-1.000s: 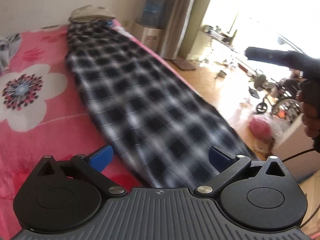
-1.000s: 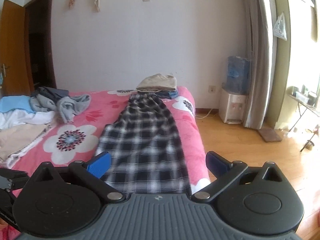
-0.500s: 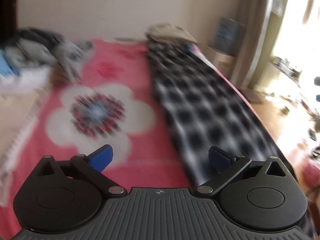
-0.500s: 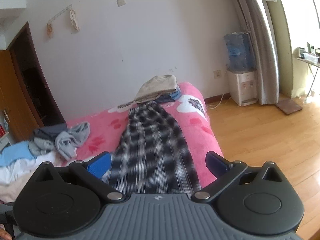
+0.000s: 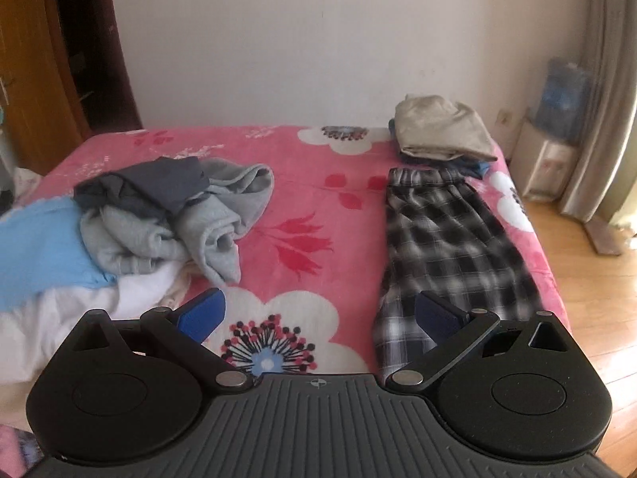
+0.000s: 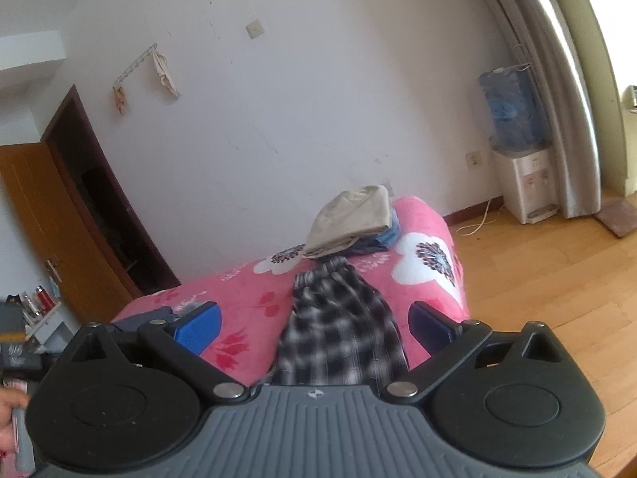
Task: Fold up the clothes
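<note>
A: Holding both tongs above the bed, you grip nothing: your left tongs (image 5: 318, 314) are spread wide, and your right tongs (image 6: 314, 324) are spread just as wide

B: Where are the clothes?

A: The checked trousers (image 5: 446, 247) lie flat along the right side of the pink flowered blanket (image 5: 302, 207), waistband toward the wall. Just beyond the waistband sits a folded stack (image 5: 442, 131) with a beige piece on top. To your left lies a crumpled heap (image 5: 159, 207) of grey, dark, blue and white garments, well apart from the trousers
</note>
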`<action>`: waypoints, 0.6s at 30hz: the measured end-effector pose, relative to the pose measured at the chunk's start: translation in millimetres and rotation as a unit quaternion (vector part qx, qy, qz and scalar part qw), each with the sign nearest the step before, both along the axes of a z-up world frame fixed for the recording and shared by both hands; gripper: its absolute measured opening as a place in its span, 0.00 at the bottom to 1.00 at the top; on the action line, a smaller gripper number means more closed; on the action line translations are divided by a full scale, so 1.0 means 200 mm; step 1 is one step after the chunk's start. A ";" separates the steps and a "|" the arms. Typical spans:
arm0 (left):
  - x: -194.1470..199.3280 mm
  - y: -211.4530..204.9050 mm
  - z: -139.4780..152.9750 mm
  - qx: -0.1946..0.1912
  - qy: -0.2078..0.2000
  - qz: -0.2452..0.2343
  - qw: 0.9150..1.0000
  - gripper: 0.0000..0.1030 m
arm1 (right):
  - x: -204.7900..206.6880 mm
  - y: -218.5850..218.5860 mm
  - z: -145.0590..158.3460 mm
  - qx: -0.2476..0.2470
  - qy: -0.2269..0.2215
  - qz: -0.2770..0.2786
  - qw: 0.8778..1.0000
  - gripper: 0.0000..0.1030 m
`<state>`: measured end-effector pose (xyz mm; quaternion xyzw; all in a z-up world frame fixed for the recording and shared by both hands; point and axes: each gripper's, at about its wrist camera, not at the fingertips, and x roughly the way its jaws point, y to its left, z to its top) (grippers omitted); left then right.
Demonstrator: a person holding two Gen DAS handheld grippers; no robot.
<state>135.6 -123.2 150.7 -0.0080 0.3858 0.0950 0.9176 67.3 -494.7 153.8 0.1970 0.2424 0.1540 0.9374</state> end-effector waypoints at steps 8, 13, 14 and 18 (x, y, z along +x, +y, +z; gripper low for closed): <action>0.25 -0.26 0.12 0.095 0.015 -0.049 0.994 1.00 | 0.18 0.06 0.06 -0.013 0.030 0.010 0.999 0.99; 0.43 -0.35 -0.07 0.113 0.010 -0.067 0.991 1.00 | 0.34 0.24 -0.09 -0.043 0.037 0.015 0.998 0.99; 0.48 -0.35 -0.14 0.107 0.014 -0.064 0.992 1.00 | 0.37 0.27 -0.14 -0.051 0.042 0.014 0.998 0.99; 0.65 -0.32 -0.43 0.087 0.047 -0.042 0.994 1.00 | 0.48 0.38 -0.33 -0.087 0.069 0.010 0.994 0.98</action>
